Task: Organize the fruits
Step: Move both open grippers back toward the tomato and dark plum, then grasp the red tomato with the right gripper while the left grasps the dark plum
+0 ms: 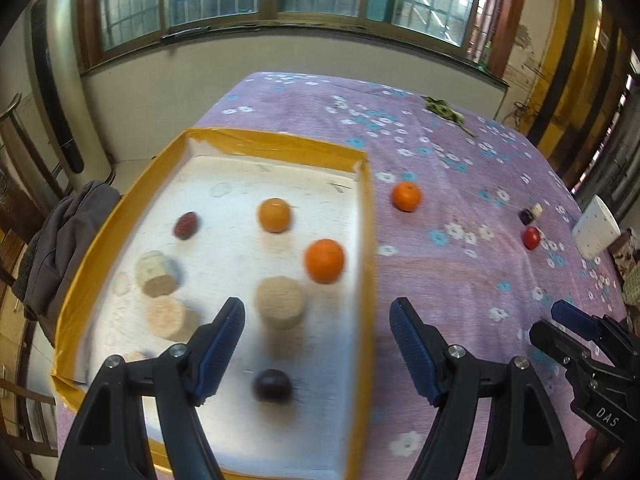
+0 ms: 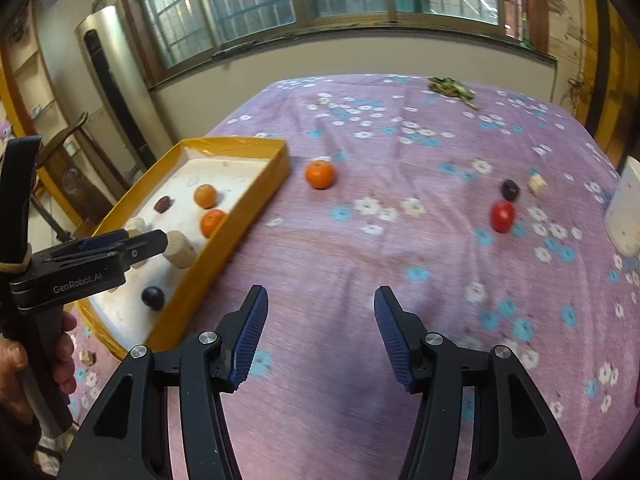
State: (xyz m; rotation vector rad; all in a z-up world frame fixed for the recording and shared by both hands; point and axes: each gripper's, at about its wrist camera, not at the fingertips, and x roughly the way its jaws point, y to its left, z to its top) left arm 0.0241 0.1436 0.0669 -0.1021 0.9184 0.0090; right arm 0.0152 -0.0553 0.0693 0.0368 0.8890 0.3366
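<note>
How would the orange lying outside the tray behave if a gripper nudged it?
The orange looks round and rests free on the cloth, so it would likely roll. The cloth's wrinkles may slow it. Its skin looks smooth, so it could slip between jaws.

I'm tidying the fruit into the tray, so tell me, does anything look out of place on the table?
Yes. An orange, a red fruit and a dark plum lie loose on the purple cloth, outside the yellow tray. A leafy sprig sits at the far edge. Both grippers, left and right, are open and empty.
</note>
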